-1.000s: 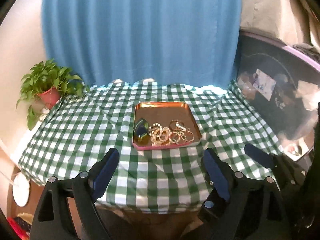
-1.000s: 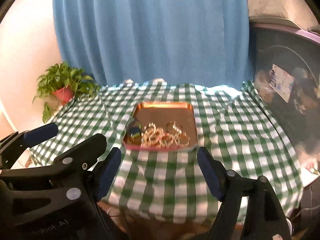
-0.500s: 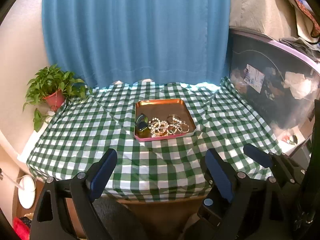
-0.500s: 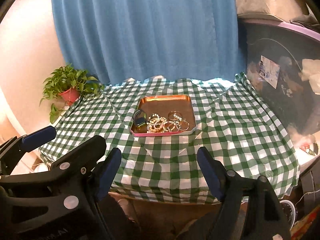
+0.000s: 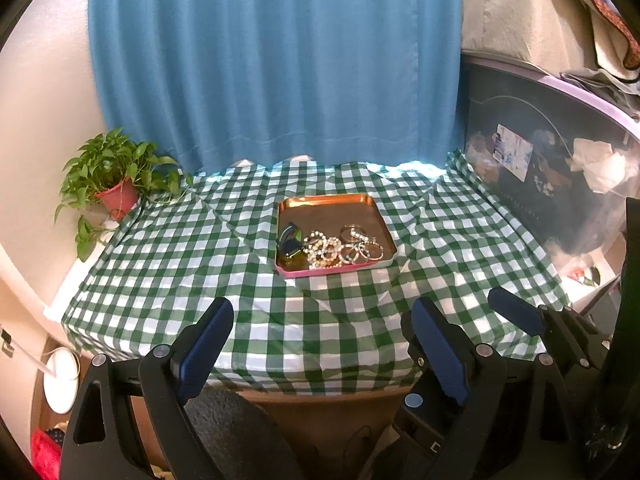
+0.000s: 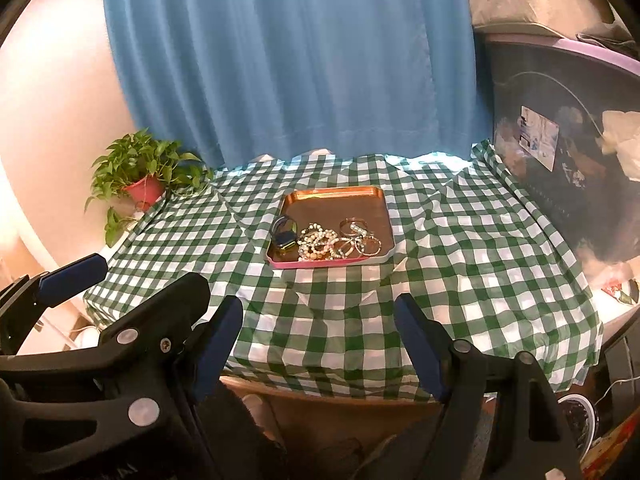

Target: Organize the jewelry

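A copper-coloured tray (image 5: 328, 204) (image 6: 336, 198) with a pink rim sits mid-table on the green checked cloth. In its near half lie a dark watch (image 5: 290, 242) (image 6: 284, 236), a heap of beaded bracelets (image 5: 322, 250) (image 6: 318, 244) and several metal rings (image 5: 360, 246) (image 6: 360, 238). My left gripper (image 5: 322, 340) hangs open before the table's front edge, well short of the tray, with nothing between its blue pads. My right gripper (image 6: 320, 338) is likewise open and empty, side by side with the left, whose finger (image 6: 72, 280) shows at the left of the right wrist view.
A potted green plant (image 5: 116, 184) (image 6: 146, 176) stands at the table's far left corner. A blue curtain (image 5: 276, 60) hangs behind. A dark storage bin (image 5: 552, 168) with a purple rim and clutter crowds the right side. The cloth (image 5: 180, 264) drapes over the front edge.
Both grippers have drawn back from the table and risen a little, so the tray looks smaller and the front edge with the floor below has come into view. Jaws stay open.
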Tool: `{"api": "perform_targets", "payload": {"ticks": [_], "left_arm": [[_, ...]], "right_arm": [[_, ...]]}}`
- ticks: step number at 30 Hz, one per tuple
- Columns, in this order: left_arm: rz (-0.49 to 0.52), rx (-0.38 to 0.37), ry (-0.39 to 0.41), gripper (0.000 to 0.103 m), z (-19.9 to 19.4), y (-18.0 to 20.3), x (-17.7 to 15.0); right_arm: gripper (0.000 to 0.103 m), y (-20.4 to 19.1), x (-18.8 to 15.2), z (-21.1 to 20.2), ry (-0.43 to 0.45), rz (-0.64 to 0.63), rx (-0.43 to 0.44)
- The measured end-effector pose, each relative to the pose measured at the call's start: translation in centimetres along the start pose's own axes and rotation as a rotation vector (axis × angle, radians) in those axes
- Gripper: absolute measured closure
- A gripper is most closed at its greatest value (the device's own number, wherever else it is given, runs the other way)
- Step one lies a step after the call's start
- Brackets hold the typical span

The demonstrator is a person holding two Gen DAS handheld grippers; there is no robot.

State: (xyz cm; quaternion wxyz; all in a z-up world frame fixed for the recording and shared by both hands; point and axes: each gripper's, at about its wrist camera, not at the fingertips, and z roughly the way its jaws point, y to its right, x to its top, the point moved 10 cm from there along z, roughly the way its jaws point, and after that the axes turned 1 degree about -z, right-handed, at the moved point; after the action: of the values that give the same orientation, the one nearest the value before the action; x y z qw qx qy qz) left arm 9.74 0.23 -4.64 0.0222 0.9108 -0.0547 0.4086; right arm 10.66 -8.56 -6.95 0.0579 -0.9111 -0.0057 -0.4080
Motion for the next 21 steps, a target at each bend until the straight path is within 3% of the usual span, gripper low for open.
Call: {"api": "perform_targets", "payload": {"ticks": [21], "left_arm": [[0.003, 0.0, 0.0, 0.012, 0.01, -0.18, 0.15]], "right_arm": [[0.028, 0.11, -0.23, 0.0, -0.006, 0.007, 0.001]]}}
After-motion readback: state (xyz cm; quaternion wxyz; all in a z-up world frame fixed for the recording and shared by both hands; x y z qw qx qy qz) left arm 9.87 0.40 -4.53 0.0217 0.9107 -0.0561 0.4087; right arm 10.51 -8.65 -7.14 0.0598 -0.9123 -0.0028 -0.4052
